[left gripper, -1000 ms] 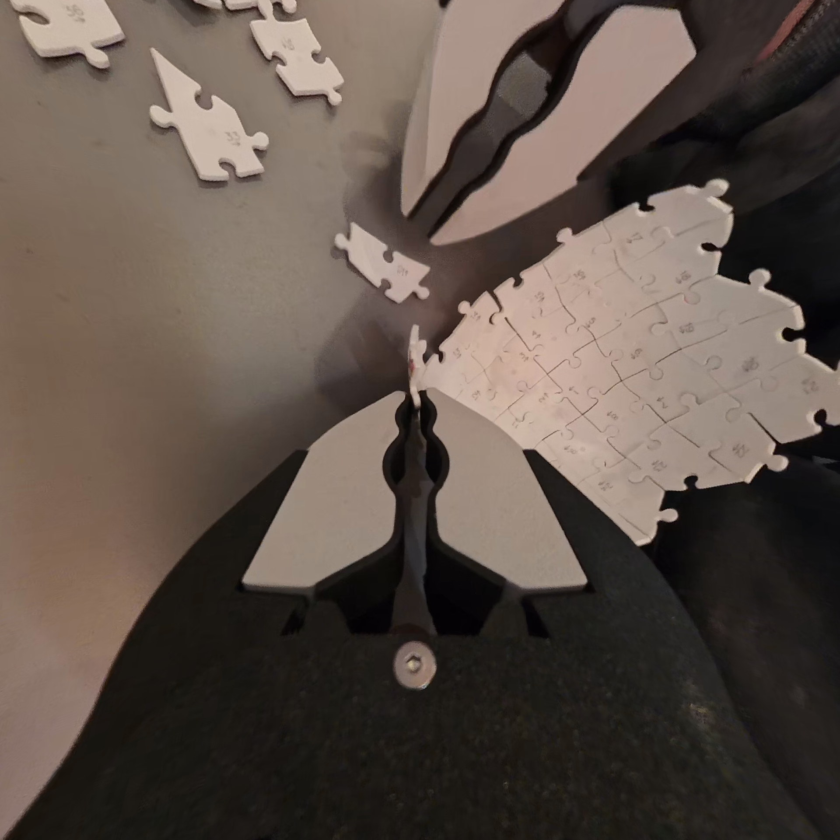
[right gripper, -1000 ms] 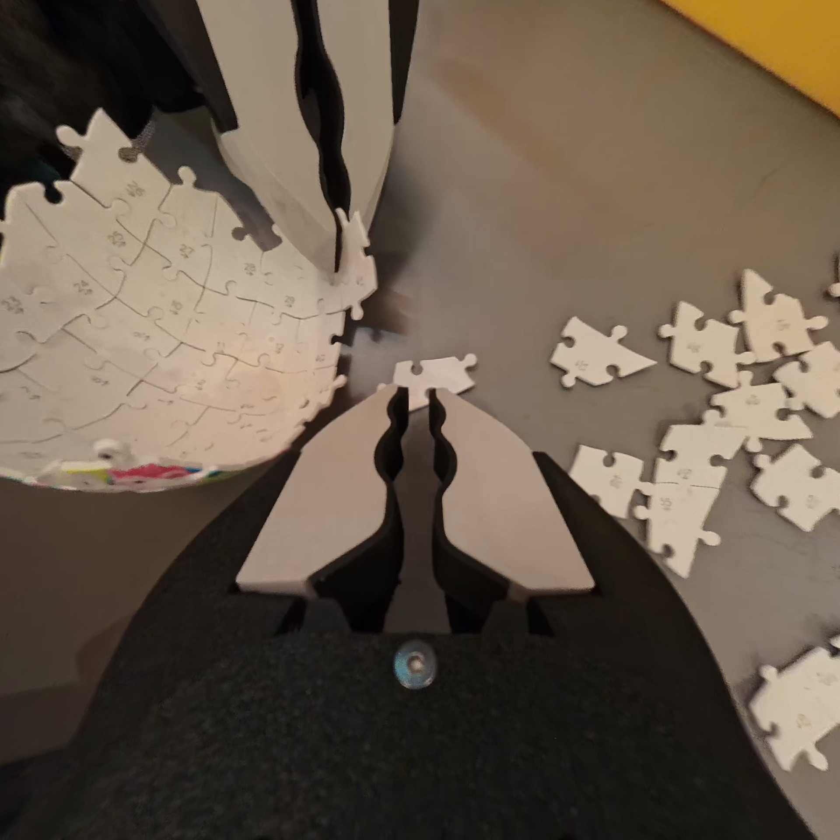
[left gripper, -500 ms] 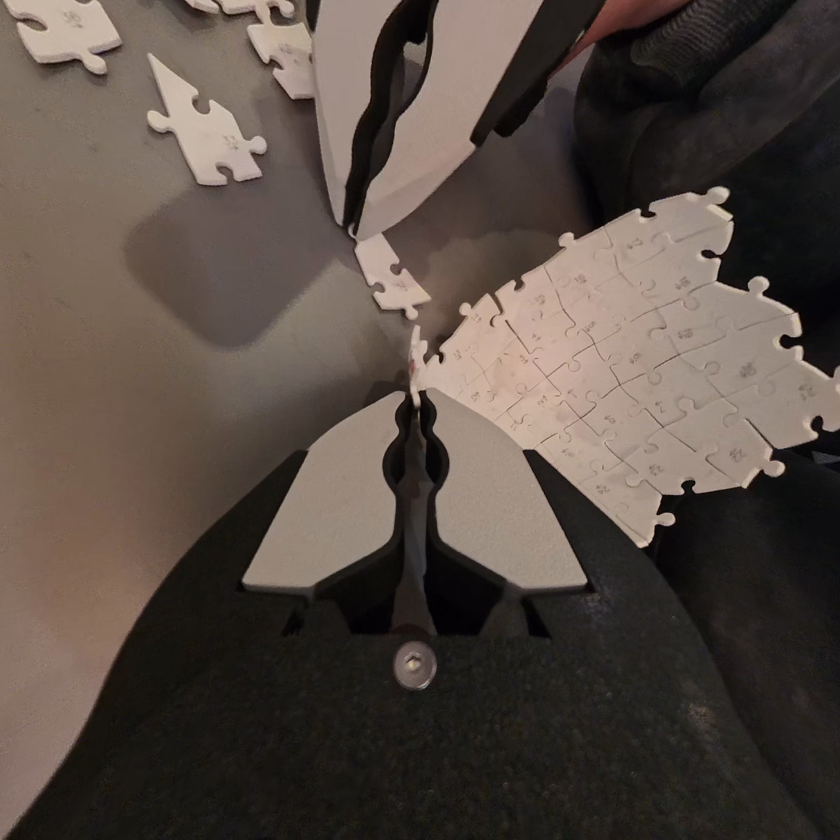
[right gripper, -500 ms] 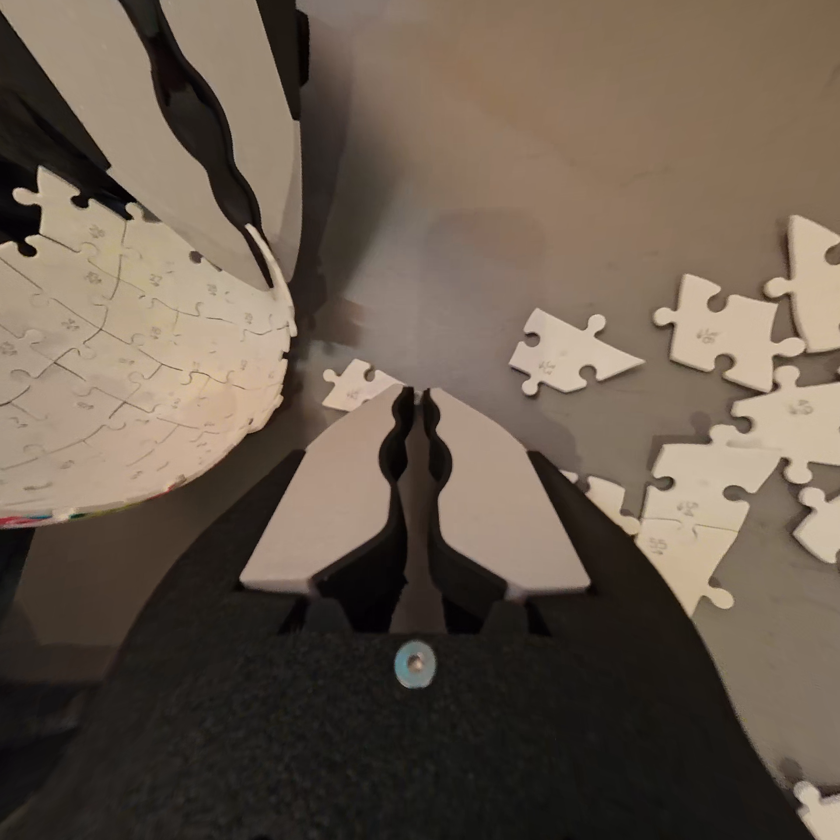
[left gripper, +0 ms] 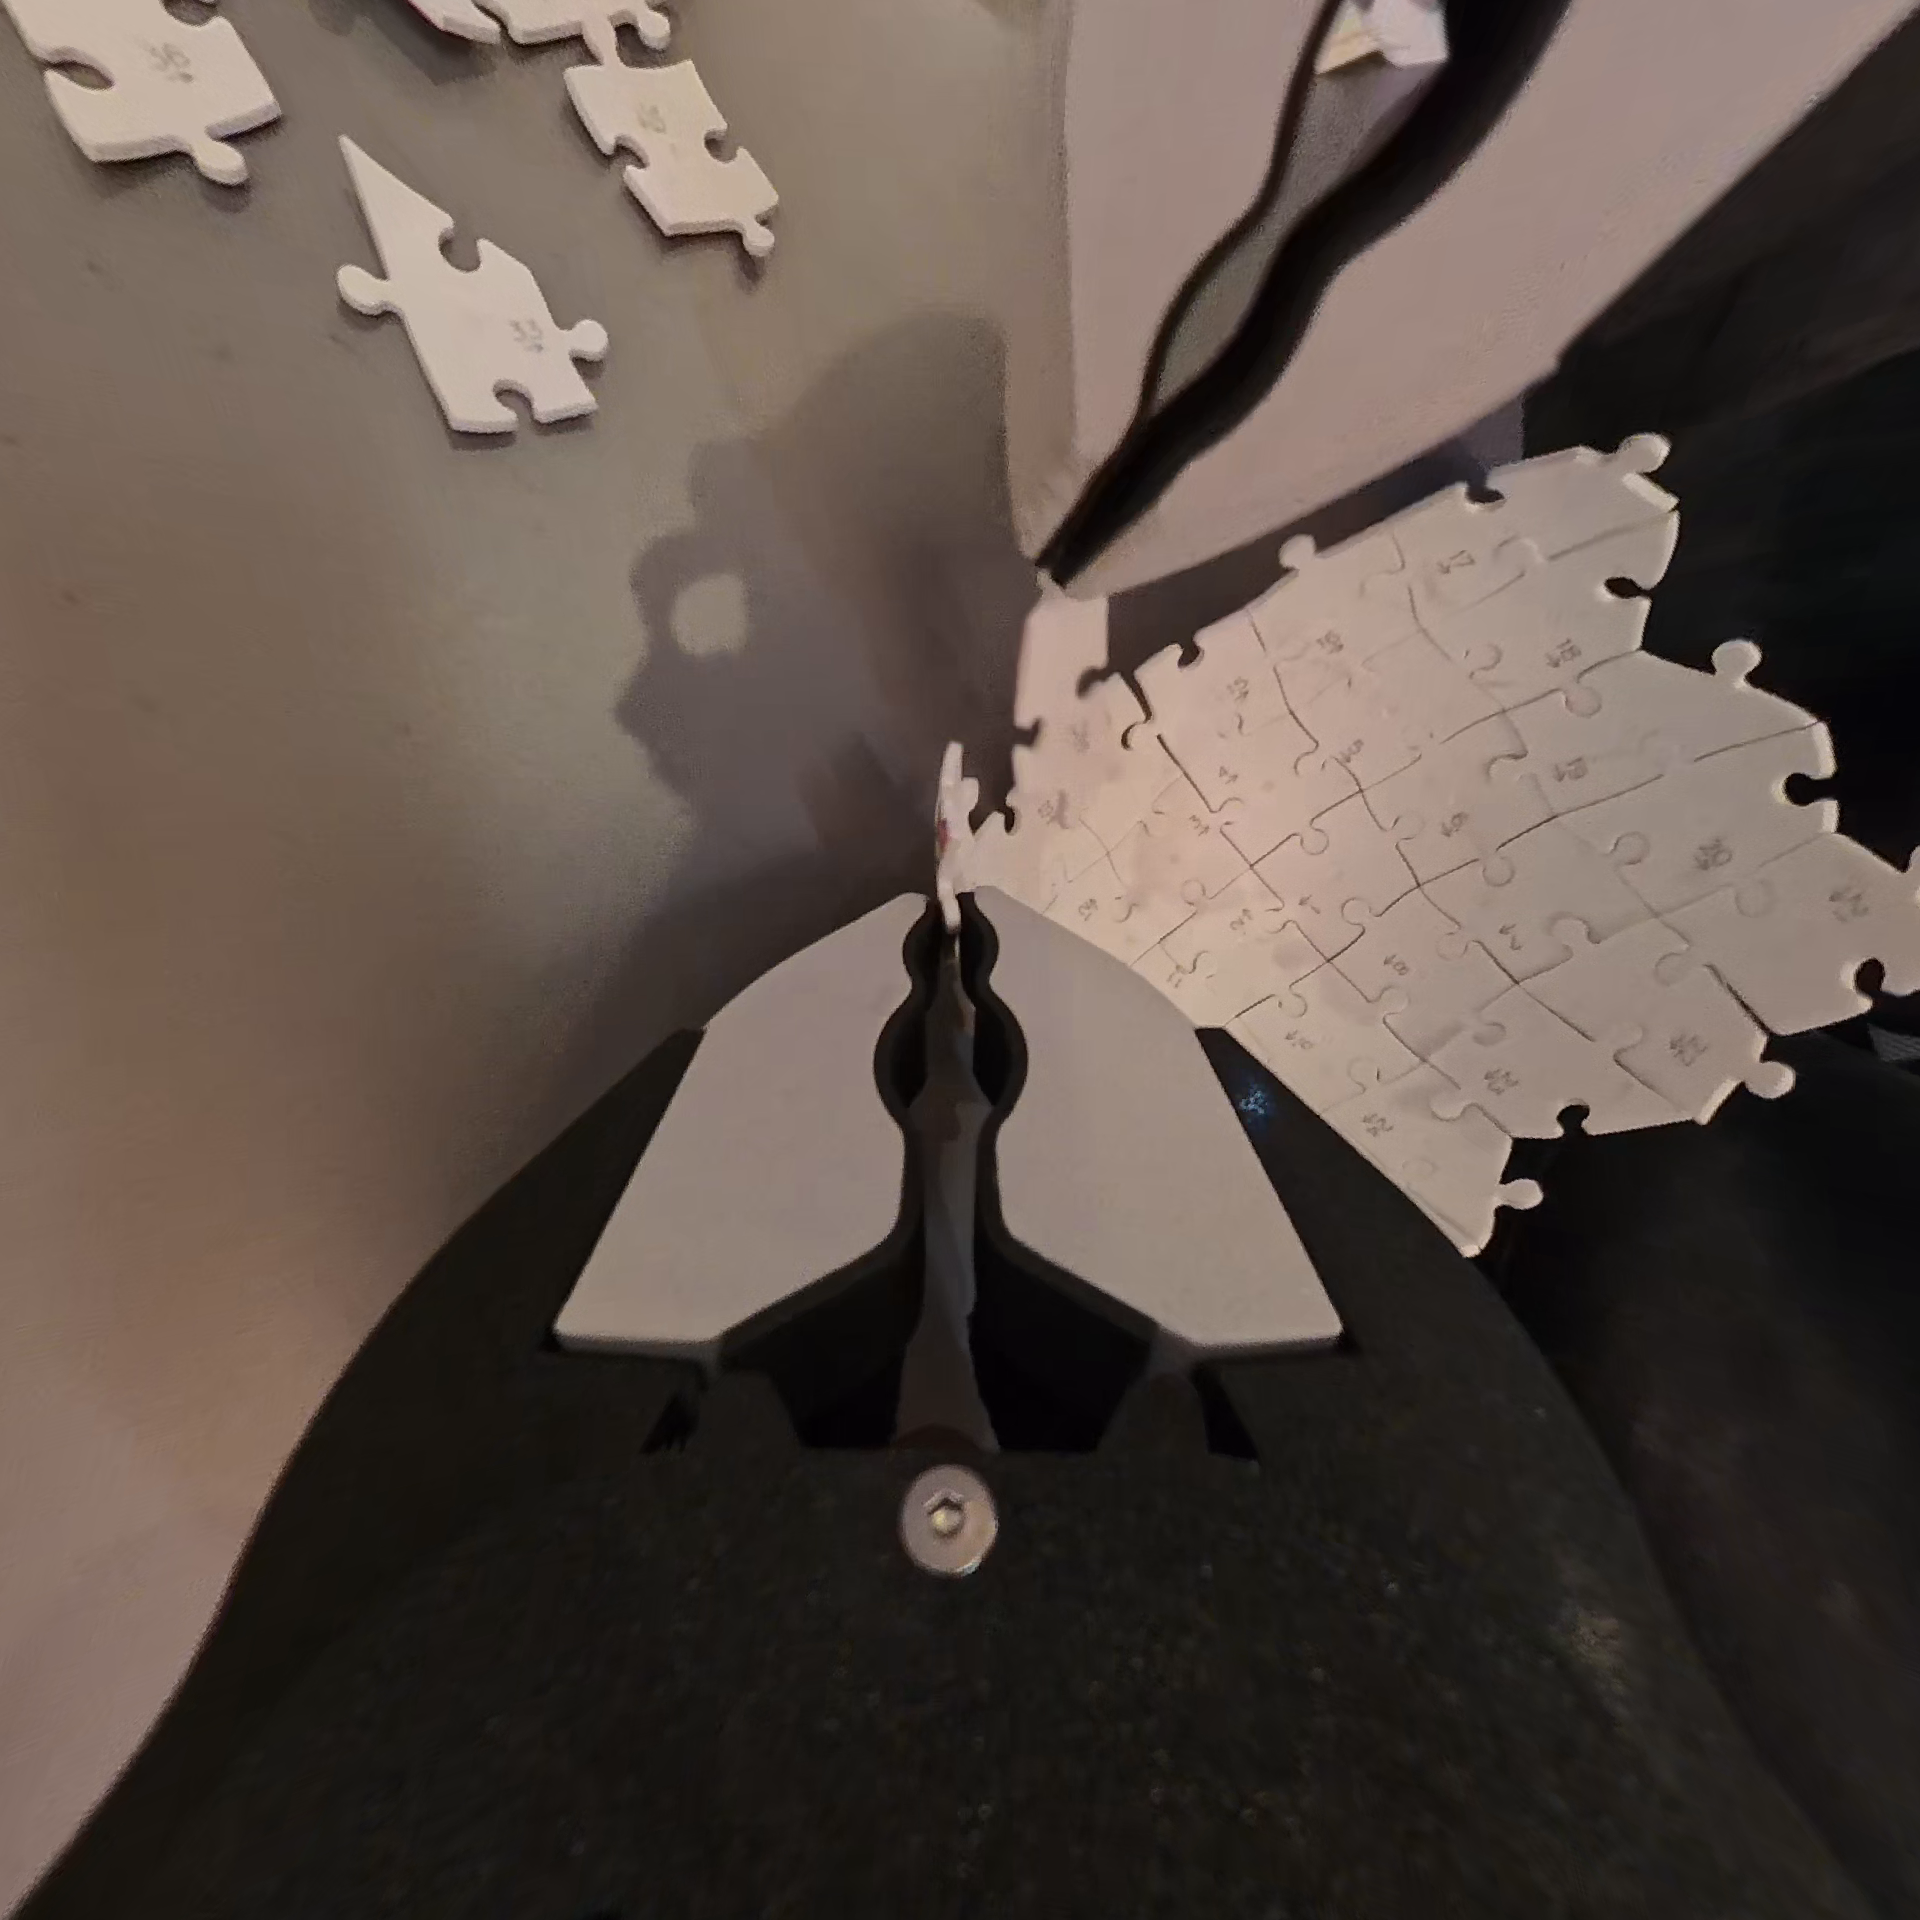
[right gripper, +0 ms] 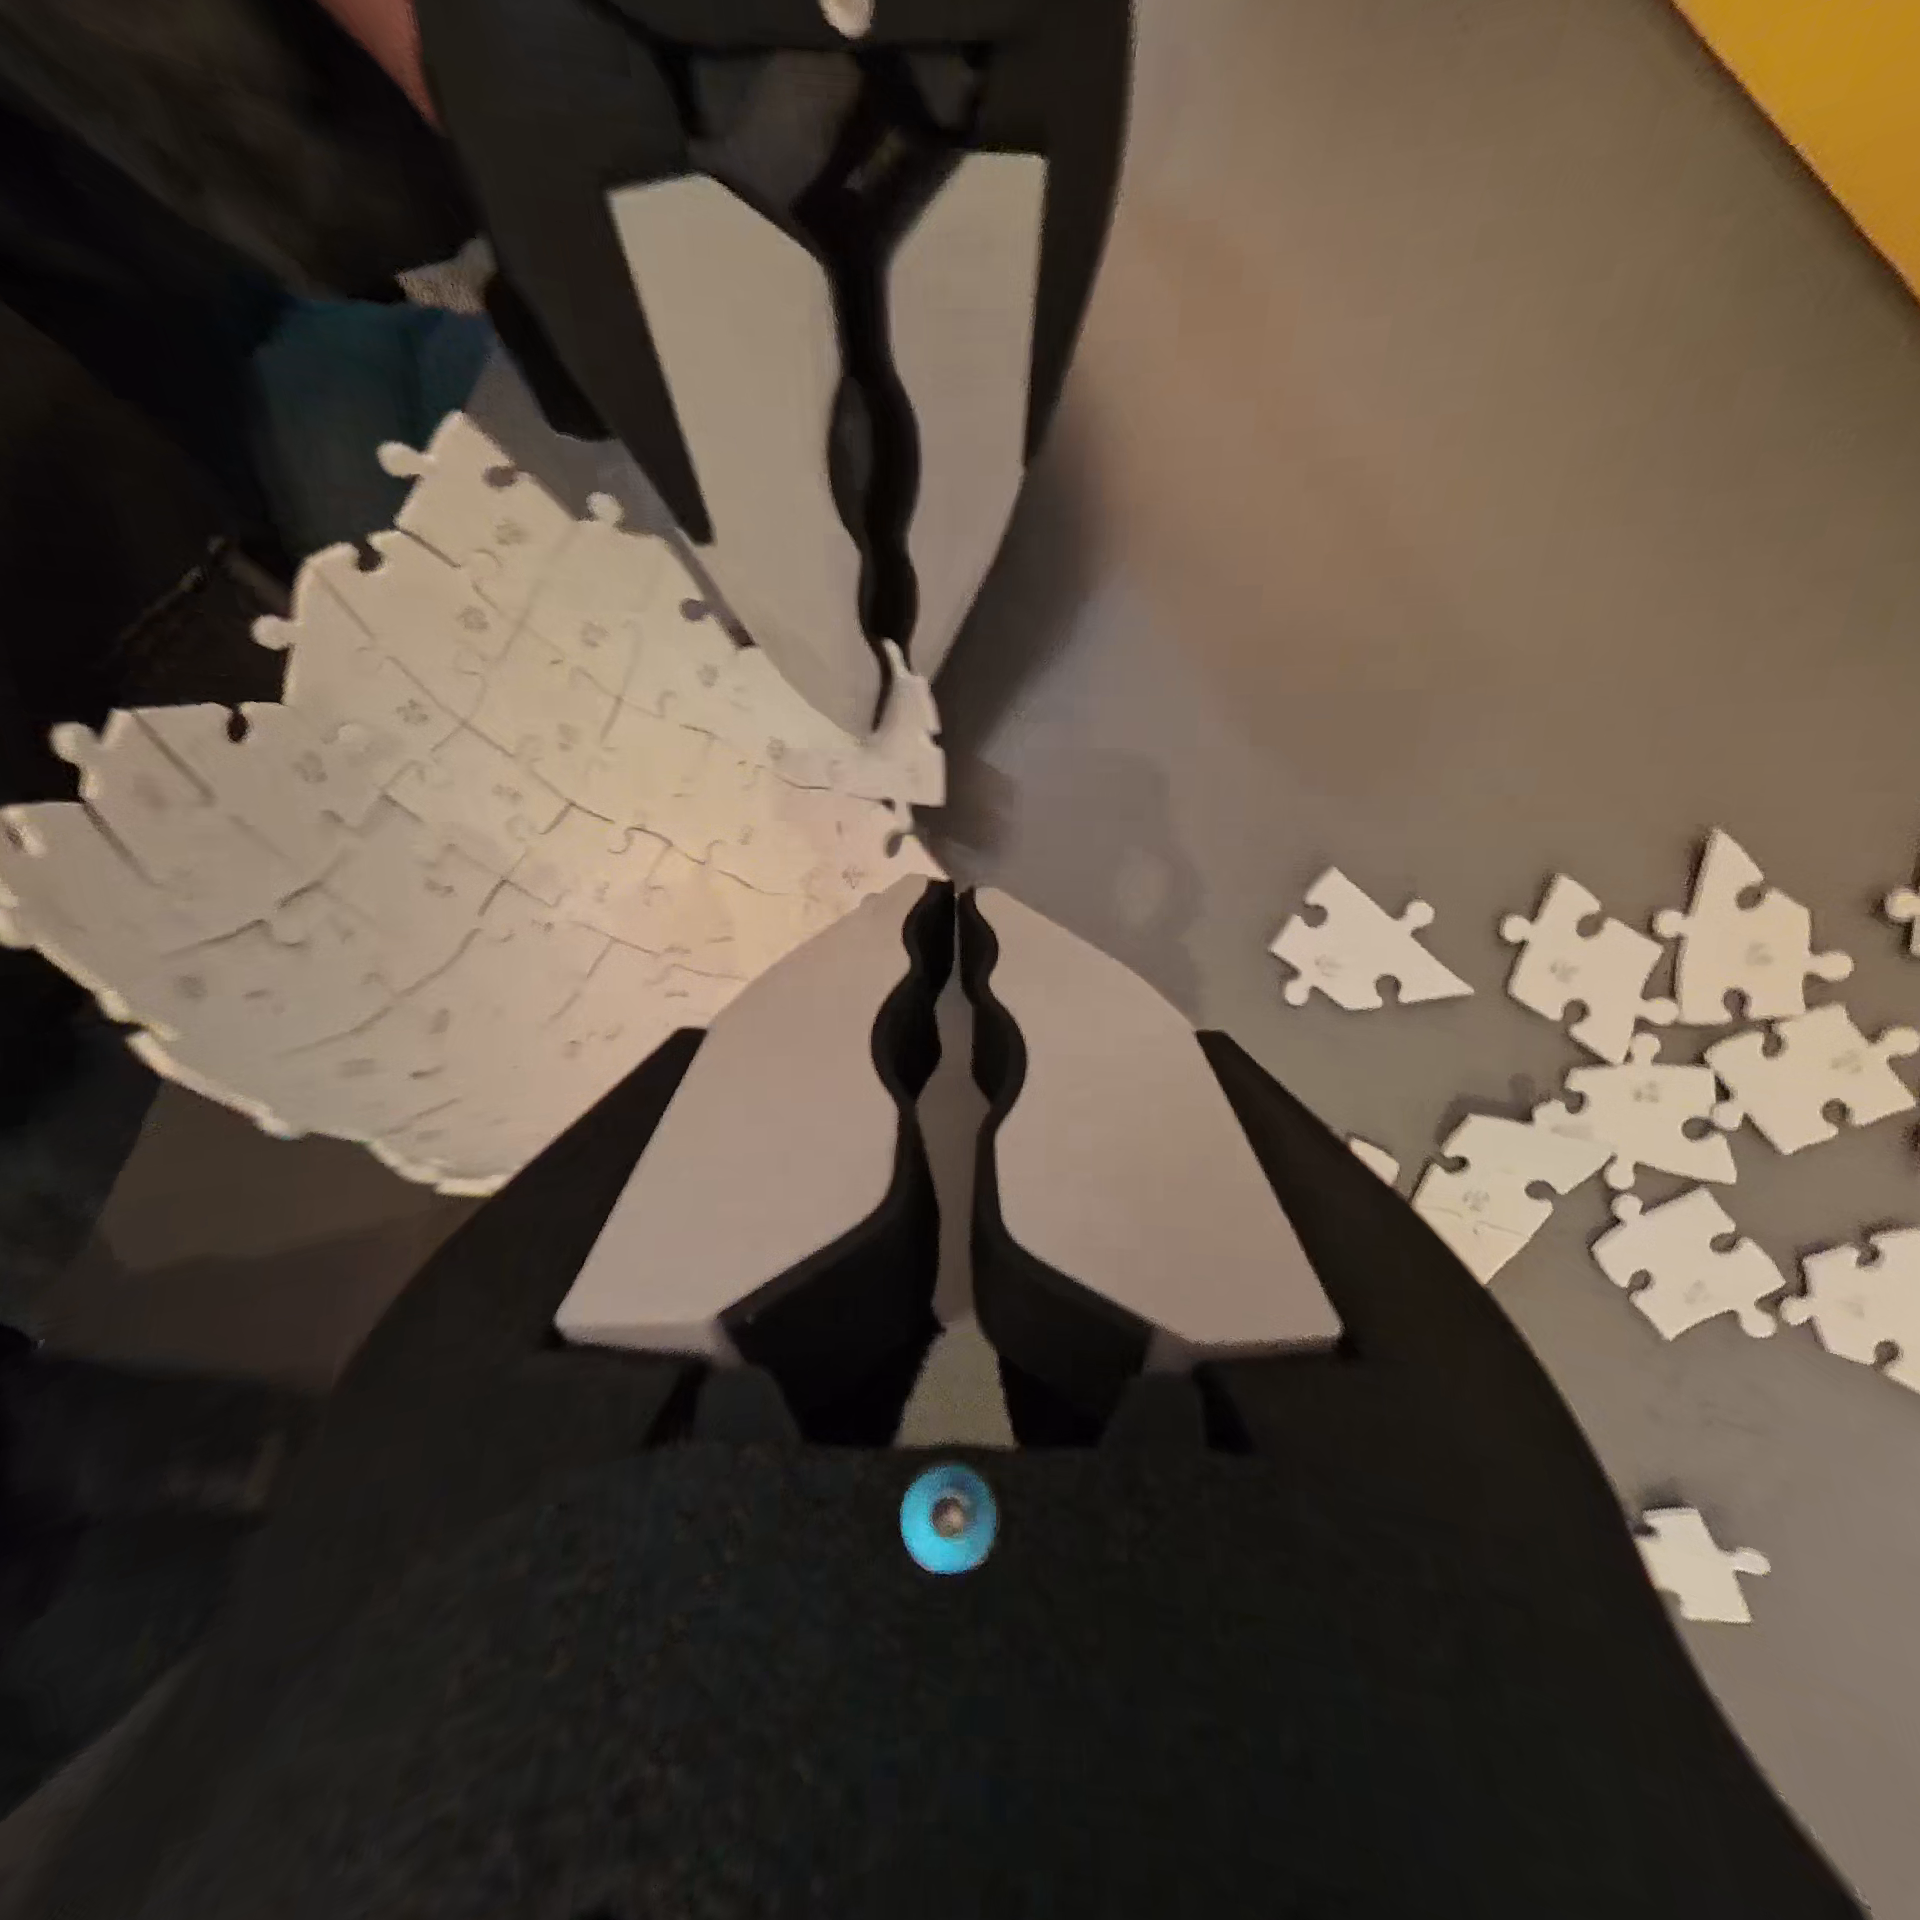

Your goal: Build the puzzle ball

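Note:
The partly built puzzle ball [left gripper: 1455, 831] is a curved white shell of joined pieces, inner side up; it also shows in the right wrist view [right gripper: 416, 883]. My left gripper [left gripper: 954, 914] is shut on a rim piece of the shell and holds it above the grey table [left gripper: 312, 727]. From the right wrist view it [right gripper: 888, 686] comes in from the top. My right gripper [right gripper: 954, 896] is shut, with its tips at the shell's rim. In the left wrist view it [left gripper: 1055, 561] holds a loose white piece [left gripper: 1070, 675] against that rim, close to my left fingertips.
Loose white pieces lie on the table: a pointed one [left gripper: 478, 322] and others [left gripper: 686, 156] far left, and a cluster [right gripper: 1662, 1091] plus a single one [right gripper: 1694, 1579] to the right. A yellow surface [right gripper: 1849, 125] borders the table. Dark clothing sits behind the shell.
My right gripper closed on the loose piece lying near the shell, lifted it off the table and brought it to the shell's rim. My left gripper kept its hold.

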Tool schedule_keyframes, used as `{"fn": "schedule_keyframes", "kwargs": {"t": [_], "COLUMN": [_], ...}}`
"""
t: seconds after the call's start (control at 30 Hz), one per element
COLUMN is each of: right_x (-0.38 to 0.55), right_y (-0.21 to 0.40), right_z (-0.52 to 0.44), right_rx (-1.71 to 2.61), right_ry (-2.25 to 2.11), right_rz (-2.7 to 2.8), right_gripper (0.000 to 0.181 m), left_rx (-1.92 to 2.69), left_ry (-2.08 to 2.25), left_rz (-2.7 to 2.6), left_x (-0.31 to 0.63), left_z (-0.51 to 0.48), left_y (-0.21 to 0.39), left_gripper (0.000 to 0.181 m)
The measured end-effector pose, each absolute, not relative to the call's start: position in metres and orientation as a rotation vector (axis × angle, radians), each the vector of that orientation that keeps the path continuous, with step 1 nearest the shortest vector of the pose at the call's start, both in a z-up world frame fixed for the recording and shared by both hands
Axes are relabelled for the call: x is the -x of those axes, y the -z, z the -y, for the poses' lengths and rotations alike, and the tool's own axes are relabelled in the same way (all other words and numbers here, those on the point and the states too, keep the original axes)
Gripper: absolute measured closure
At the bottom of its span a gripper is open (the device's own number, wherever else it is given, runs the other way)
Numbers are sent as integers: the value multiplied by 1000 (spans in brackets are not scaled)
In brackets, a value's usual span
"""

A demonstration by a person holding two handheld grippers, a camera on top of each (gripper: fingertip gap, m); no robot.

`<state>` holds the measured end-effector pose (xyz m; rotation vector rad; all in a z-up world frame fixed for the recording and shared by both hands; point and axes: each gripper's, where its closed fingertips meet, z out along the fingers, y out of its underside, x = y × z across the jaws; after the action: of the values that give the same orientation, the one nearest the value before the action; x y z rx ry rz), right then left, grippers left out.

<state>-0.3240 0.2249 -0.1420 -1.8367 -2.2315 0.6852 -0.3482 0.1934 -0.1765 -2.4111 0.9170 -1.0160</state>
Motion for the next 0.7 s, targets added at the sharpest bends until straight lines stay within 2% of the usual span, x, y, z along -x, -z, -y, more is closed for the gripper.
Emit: {"fn": "schedule_keyframes", "kwargs": {"t": [0.03, 0.23, 0.7], "right_x": [326, 327, 337], "right_y": [140, 153, 156], "right_z": [-222, -221, -222], "right_rx": [1820, 1717, 1470], "right_ry": [-657, -444, -263], "right_rz": [2265, 2426, 2459], "right_gripper": [180, 180, 180], "left_rx": [2411, 2407, 2403], "left_ry": [1016, 1026, 1045], "left_rz": [-917, -917, -915], "left_x": [348, 348, 348], "left_z": [-193, -193, -194], "left_y": [176, 177, 177], "left_gripper": [179, 179, 179]}}
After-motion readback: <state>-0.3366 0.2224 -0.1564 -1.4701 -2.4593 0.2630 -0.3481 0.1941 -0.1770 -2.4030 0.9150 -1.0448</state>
